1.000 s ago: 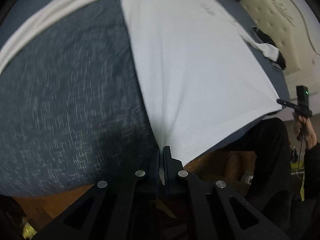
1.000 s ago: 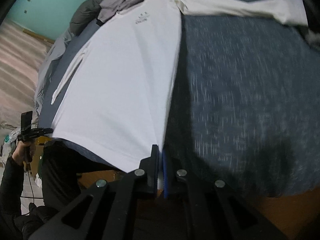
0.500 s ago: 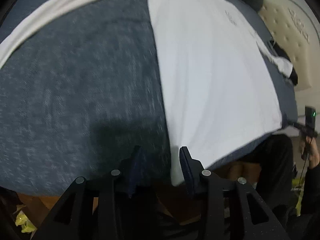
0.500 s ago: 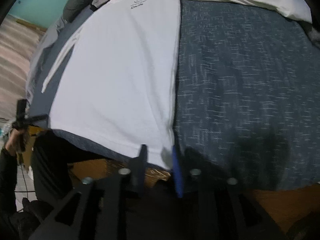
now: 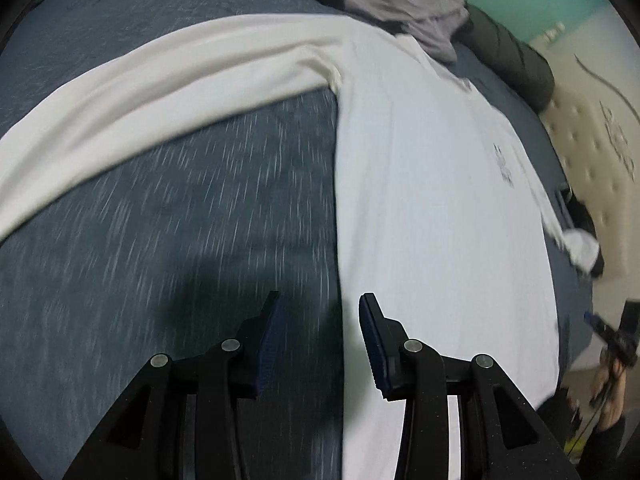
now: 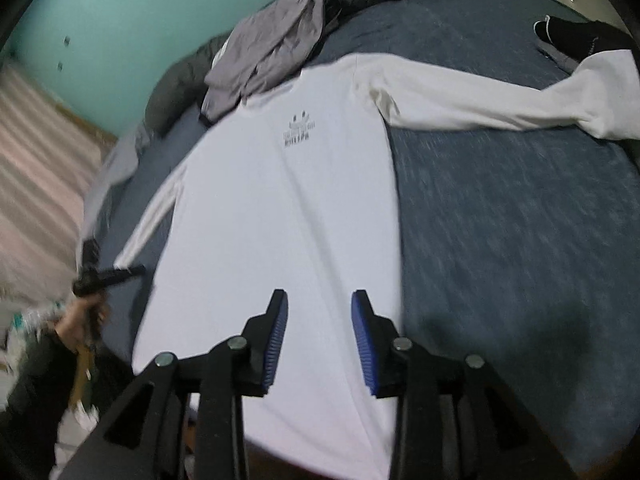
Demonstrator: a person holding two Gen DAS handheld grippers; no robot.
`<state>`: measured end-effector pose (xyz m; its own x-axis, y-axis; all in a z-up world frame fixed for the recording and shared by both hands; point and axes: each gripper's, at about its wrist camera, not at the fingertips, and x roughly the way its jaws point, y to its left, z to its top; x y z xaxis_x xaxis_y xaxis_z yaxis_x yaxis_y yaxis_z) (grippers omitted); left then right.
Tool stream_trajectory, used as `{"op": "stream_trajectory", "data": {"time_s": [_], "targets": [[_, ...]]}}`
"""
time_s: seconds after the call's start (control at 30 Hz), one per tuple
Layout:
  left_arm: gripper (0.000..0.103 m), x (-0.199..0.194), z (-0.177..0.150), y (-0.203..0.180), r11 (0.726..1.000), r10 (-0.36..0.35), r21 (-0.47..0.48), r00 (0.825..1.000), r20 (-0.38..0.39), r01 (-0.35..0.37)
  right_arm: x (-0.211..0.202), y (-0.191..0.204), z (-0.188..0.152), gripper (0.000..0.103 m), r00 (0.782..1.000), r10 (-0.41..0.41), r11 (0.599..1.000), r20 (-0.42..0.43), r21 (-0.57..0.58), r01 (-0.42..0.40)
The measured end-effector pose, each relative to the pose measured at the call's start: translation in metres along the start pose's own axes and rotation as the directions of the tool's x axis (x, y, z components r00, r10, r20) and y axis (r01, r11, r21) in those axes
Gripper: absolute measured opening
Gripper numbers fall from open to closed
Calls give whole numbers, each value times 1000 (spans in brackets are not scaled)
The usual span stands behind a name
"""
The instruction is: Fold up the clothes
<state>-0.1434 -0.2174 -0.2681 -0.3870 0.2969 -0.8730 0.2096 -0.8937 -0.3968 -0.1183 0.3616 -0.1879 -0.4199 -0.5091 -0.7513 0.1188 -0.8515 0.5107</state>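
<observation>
A white long-sleeved shirt (image 5: pixel 432 208) (image 6: pixel 280 216) lies flat on a dark blue bed (image 5: pixel 160 240) (image 6: pixel 512 216), chest print facing up, with both sleeves spread out to the sides. My left gripper (image 5: pixel 320 312) hovers open over the shirt's left side edge near the hem, holding nothing. My right gripper (image 6: pixel 318 308) hovers open above the lower body of the shirt, also with nothing in it. In the right wrist view, the left gripper (image 6: pixel 120 272) shows at the shirt's far side in a hand.
A grey garment (image 6: pixel 272 52) (image 5: pixel 404 4) and a dark green jacket (image 5: pixel 512 60) are heaped at the head of the bed. A black sock (image 6: pixel 576 36) lies by one cuff. A tufted cream headboard (image 5: pixel 592 148) and teal wall (image 6: pixel 120 20) stand beyond.
Both grippers let go of the shirt's bottom corners, opened, and moved up over the bed. The shirt hem now rests flat on the bed.
</observation>
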Motion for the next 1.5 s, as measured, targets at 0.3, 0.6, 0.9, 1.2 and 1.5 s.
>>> {"op": "stream_trajectory", "data": {"time_s": [0.3, 0.6, 0.9, 1.2, 1.5], "targets": [[42, 41, 35, 13, 995, -55, -75, 997, 57, 59, 54, 20, 12, 34, 997, 79, 997, -12, 11, -79], [0, 35, 36, 7, 996, -87, -22, 991, 98, 90, 63, 26, 10, 34, 996, 73, 997, -44, -18, -74], [4, 36, 33, 12, 990, -117, -75, 989, 89, 123, 63, 26, 6, 34, 996, 67, 997, -60, -20, -69], [2, 42, 35, 5, 993, -99, -55, 989, 111, 105, 63, 28, 2, 34, 996, 56, 998, -76, -22, -58], [2, 41, 36, 11, 995, -71, -58, 990, 123, 79, 70, 30, 0, 34, 994, 64, 998, -88, -21, -66]]}}
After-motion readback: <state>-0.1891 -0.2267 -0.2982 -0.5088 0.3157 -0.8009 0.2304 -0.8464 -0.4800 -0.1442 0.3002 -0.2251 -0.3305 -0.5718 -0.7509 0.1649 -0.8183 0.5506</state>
